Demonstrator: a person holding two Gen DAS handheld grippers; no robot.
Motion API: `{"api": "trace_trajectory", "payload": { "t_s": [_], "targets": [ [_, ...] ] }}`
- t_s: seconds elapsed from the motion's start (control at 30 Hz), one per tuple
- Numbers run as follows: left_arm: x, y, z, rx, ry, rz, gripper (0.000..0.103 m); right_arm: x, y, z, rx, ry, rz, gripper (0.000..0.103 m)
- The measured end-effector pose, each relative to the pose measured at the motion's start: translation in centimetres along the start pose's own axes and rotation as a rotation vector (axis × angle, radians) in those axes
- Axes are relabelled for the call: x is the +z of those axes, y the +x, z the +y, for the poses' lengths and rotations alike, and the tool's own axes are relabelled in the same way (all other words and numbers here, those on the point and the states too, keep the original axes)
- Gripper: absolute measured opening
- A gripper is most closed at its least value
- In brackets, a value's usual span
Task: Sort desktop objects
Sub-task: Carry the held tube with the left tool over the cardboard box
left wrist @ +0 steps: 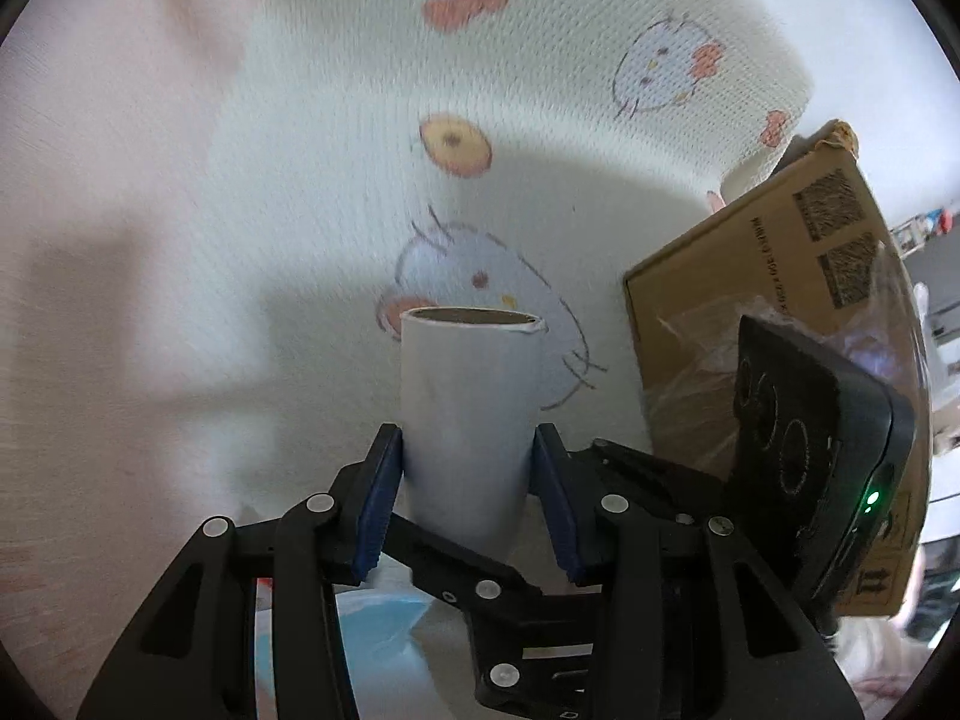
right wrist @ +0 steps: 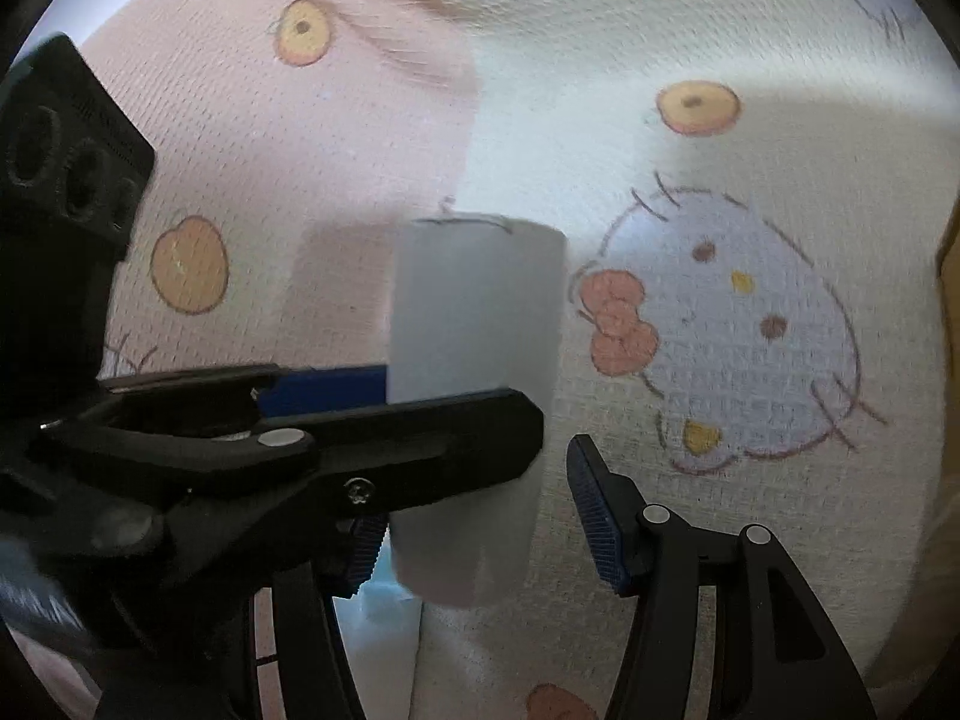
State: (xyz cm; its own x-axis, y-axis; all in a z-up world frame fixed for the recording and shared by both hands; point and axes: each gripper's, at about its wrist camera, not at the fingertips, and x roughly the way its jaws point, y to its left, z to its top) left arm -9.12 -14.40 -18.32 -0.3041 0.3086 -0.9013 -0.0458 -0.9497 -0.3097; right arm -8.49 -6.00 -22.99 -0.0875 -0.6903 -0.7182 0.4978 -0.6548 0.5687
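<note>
Ribbed blue fingers (left wrist: pixel 384 501) pinch smooth white tube (left wrist: pixel 468 414).

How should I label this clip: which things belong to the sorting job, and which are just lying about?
In the job:
paper tube, clamped in the fingers of the left gripper
right gripper, open, with the tube's lower end between its fingers

Lying about:
cardboard box
cartoon-print cloth
pale blue item below the tube, too hidden to identify
</note>
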Motion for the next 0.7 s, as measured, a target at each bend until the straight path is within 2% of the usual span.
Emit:
{"api": "trace_trajectory", "payload": {
  "t_s": [0.2, 0.3, 0.43, 0.53, 0.6, 0.7],
  "targets": [
    [-0.9, -3.7, -1.0, 0.068, 0.038, -0.111, 0.048, 1.4, -2.3, 2.8, 0.013, -0.072, -0.058, 0.054],
    [-0.8, -5.9, -1.0, 0.063, 0.025, -0.164, 0.048, 2.5, -3.1, 4.9, -0.007, -0.133, -0.084, 0.054],
    [-0.9, -8.9, -1.2, 0.04, 0.009, -0.216, 0.048, 2.9, -4.4, 6.2, 0.012, -0.16, -0.107, 0.054],
    [-0.7, -10.0, -1.6, 0.048, 0.005, -0.219, 0.048, 3.3, -5.2, 7.0, 0.017, -0.173, -0.104, 0.054],
    [-0.6, -10.4, -1.8, 0.056, 0.001, -0.213, 0.048, 3.9, -5.2, 7.8, -0.015, -0.19, -0.07, 0.054],
    [-0.5, -11.2, -1.8, 0.027, -0.029, -0.215, 0.048, 4.0, -6.1, 8.2, -0.028, -0.171, -0.031, 0.054]
  ]
}}
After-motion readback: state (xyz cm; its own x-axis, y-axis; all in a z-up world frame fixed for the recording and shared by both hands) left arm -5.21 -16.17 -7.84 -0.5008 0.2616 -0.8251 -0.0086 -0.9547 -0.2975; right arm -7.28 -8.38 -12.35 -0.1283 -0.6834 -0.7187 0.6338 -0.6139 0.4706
